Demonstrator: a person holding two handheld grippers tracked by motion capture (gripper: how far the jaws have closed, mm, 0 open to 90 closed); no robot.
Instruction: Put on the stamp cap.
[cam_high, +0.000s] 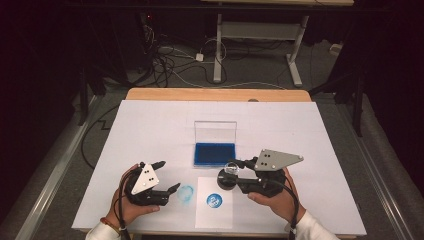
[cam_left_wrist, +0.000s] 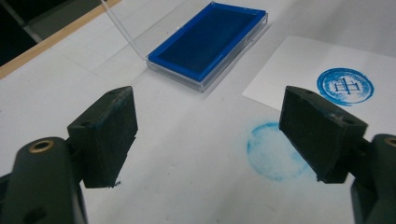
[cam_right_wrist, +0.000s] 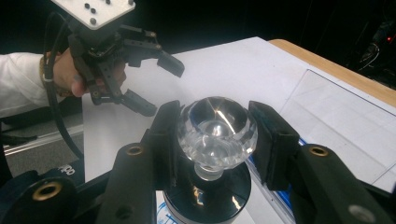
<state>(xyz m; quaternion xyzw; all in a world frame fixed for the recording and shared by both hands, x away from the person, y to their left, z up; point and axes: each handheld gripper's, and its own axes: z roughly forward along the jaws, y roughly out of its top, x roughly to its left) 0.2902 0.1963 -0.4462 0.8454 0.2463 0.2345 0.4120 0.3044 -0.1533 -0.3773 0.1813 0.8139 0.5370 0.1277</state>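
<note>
A: What's the setting?

B: A dark room, cables (cam_high: 170, 62) on a grey floor, and the legs of a desk (cam_high: 255, 37) at the back. In front is a wooden table (cam_high: 217, 94) under a white sheet (cam_high: 150, 130).

A: Any containers?

B: One: an ink pad (cam_high: 214, 153) near the sheet's middle, its clear lid (cam_high: 215, 131) standing open at the far side. The blue pad fills the tray. In the left gripper view it lies ahead, beyond the jaws.

A: And nearer the person?

B: A paper (cam_high: 214, 202) lies just before the pad, bearing a round blue print (cam_high: 214, 200). Left of it, on the sheet itself, sits a fainter blue smudge (cam_high: 185, 193).

A: Where's the stamp?

B: The stamp (cam_high: 227, 176) stands upright at the paper's far right corner, dark base down, clear round knob up. The right gripper (cam_right_wrist: 216, 133) has both jaws pressed against that knob.

A: The other one?

B: The left gripper (cam_high: 166, 176) is spread wide with nothing between its jaws, held low near the smudge, well apart from the stamp.
</note>
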